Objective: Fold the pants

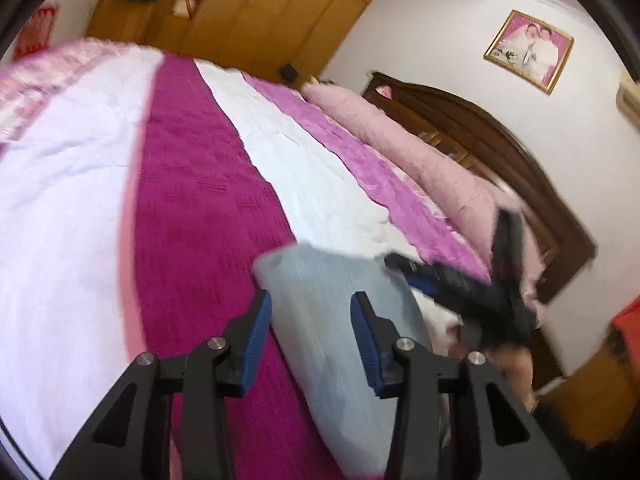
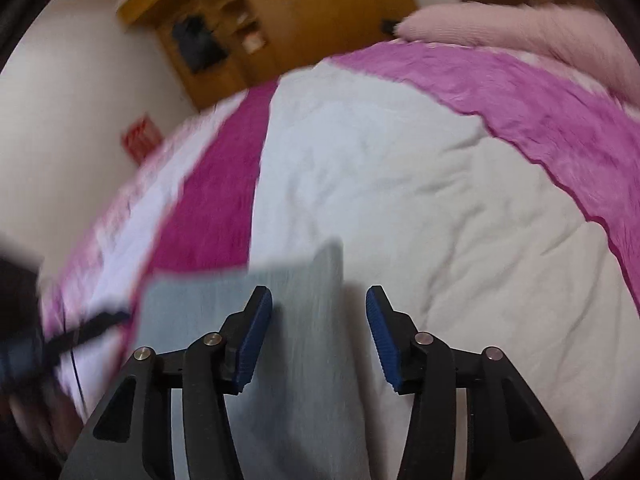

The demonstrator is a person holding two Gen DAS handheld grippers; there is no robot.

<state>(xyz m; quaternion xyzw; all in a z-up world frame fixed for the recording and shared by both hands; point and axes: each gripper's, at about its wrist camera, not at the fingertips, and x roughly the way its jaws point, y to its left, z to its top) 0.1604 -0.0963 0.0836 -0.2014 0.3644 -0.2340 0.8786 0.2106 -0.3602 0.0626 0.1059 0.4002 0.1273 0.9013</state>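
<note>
Pale grey-blue folded pants [image 1: 340,320] lie on a bed under a quilt with white, magenta and lilac stripes [image 1: 192,184], near the edge closest to the cameras. Motion blur smears the cloth in both views, so its seams, waistband and the number of folds cannot be made out, and its near end is cut off behind the gripper bodies.

In the left wrist view the left gripper [image 1: 310,340], black with ribbed blue pads, has its jaws parted to a middling gap above the pants; the pads stand clear of the fabric and hold nothing. Beyond the pants, the right gripper [image 1: 460,284] shows only as a dark, blurred shape with a person's hand [image 1: 516,364] partly hidden below it.

In the right wrist view the right gripper [image 2: 320,336] is likewise parted about halfway. The folded edge of the pants [image 2: 288,320] runs beneath the gap, yet neither pad presses on it. At the far left, the left gripper [image 2: 24,344] is a dark smear cut off by the frame.

A fluffy pale pink pillow [image 1: 400,136] lies along the dark carved wooden headboard [image 1: 500,148]. Wooden wardrobe doors [image 1: 280,8] stand behind the bed, their shelf contents too blurred to identify. A gold-framed picture [image 1: 528,50] hangs on the white wall.
</note>
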